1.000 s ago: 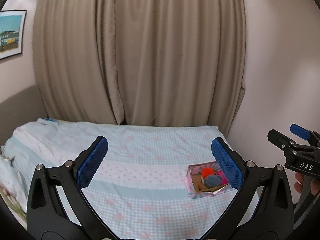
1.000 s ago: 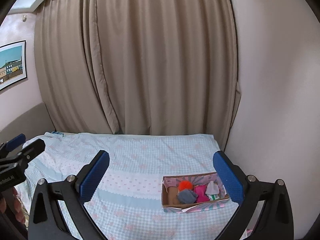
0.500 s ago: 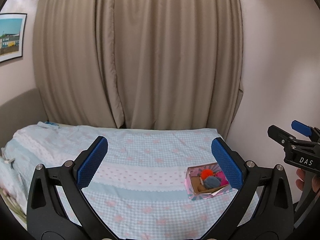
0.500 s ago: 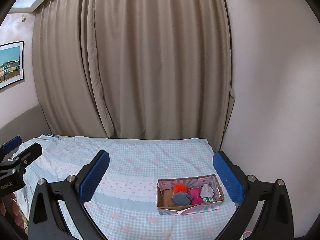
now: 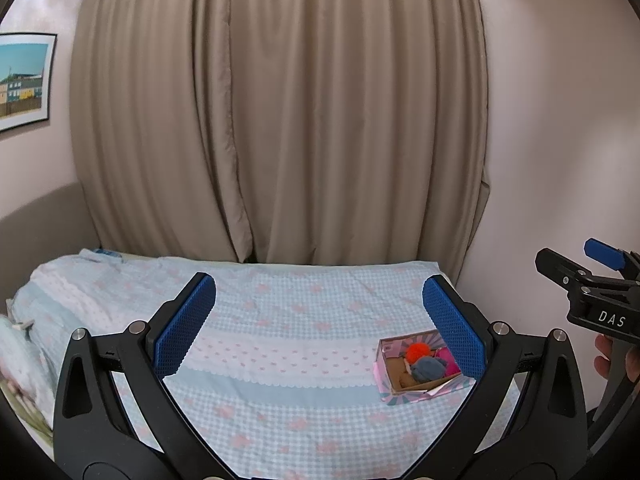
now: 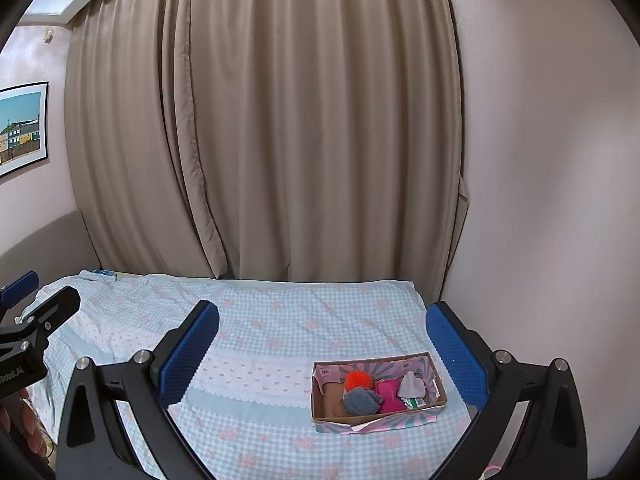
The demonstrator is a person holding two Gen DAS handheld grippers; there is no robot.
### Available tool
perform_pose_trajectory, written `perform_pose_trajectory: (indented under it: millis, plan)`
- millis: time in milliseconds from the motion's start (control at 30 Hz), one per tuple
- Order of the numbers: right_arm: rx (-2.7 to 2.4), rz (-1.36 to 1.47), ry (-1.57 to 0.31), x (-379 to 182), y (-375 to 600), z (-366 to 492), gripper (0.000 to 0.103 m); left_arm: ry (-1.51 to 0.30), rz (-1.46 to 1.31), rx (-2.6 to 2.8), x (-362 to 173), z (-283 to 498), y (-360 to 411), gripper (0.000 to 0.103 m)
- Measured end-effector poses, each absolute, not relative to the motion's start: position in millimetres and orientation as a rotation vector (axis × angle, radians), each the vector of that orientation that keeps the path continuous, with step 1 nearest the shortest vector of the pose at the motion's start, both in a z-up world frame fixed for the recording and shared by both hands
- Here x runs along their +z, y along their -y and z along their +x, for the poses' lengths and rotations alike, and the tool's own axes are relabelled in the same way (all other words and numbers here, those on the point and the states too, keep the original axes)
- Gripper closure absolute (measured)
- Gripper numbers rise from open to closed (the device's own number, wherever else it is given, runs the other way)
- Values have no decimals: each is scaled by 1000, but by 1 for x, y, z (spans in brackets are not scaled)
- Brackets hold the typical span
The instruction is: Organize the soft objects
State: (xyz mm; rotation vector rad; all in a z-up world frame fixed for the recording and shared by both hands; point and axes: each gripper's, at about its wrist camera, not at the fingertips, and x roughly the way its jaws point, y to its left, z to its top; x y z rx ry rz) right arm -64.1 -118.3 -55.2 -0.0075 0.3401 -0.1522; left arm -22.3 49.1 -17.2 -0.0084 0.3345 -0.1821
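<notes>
A pink cardboard box (image 6: 436, 383) sits on the bed at the right, holding an orange pompom (image 6: 358, 379), a grey soft item (image 6: 361, 400), a pink soft item (image 6: 388, 394) and a pale grey one (image 6: 410, 385). The box also shows in the left wrist view (image 5: 385, 376), partly behind the right finger. My left gripper (image 5: 320, 324) is open and empty, well above and back from the bed. My right gripper (image 6: 324, 340) is open and empty, also back from the box.
The bed (image 6: 280, 320) has a blue checked cover with pink bows. Beige curtains (image 6: 280, 140) hang behind it. A wall (image 6: 540, 200) stands close on the right. A framed picture (image 5: 24, 80) hangs at the left.
Both grippers have pulled back and risen a little; the box looks smaller and lower in both views. Both stay open and empty.
</notes>
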Motion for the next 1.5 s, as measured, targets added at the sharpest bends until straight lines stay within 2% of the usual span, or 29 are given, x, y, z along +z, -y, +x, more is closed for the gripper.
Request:
perform_pose_trajectory:
  millis: [1500]
  plan:
    - [-190, -8, -337, -49, 113, -67, 0, -320, -4, -175, -21, -20, -47, 0]
